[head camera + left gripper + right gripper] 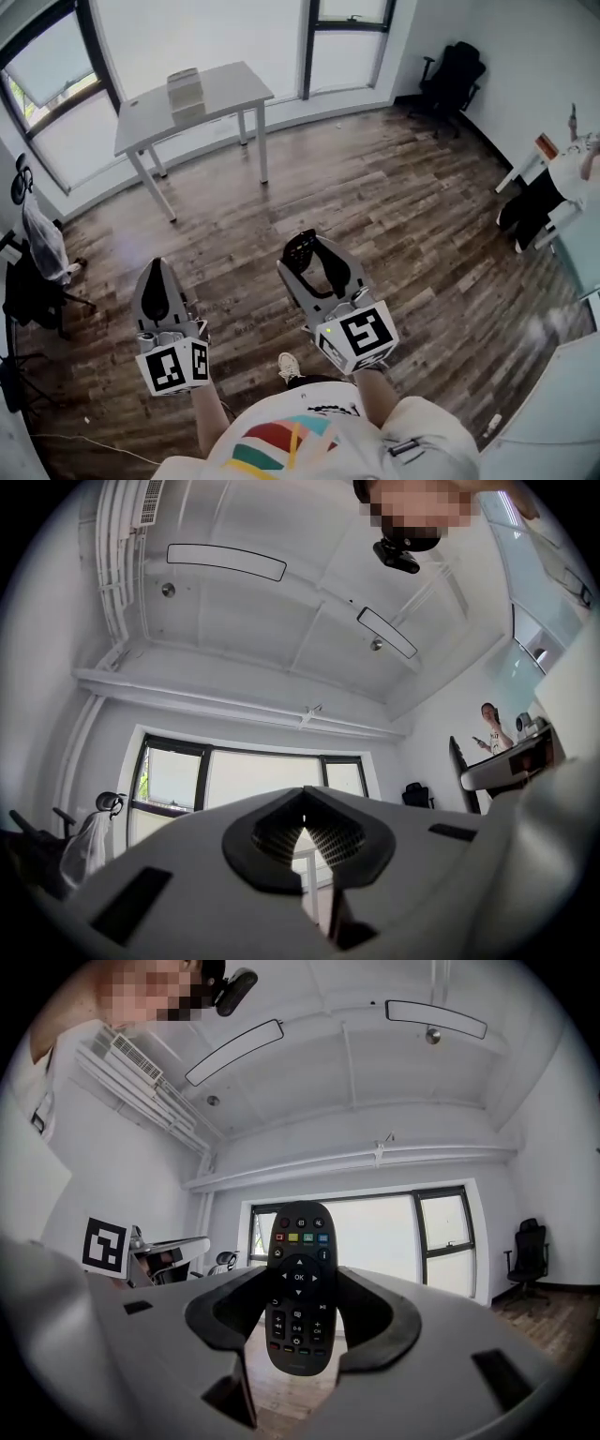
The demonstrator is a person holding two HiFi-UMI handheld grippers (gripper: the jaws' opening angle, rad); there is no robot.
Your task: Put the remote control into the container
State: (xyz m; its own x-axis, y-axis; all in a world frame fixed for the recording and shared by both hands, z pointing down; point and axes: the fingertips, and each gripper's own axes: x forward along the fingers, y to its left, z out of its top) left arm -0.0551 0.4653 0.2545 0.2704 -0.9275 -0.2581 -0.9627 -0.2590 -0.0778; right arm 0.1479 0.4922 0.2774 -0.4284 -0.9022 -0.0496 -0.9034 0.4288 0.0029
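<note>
A black remote control [299, 1283] with coloured buttons stands upright between the jaws of my right gripper [302, 1321], which is shut on it. From the head view the remote [300, 251] pokes out of the right gripper [317, 251], held at waist height over the wooden floor. My left gripper [157, 274] is level with it to the left, jaws together and nothing between them; in its own view the left gripper [302, 829] points up at the ceiling. A pale box-like container [185, 93] sits on a white table [230, 89] far ahead.
Wood floor [394, 197] lies between me and the table. Black office chairs stand at far right [452, 77] and left [33, 272]. A second person [562, 178] is by a desk at the right edge. Large windows [197, 28] line the far wall.
</note>
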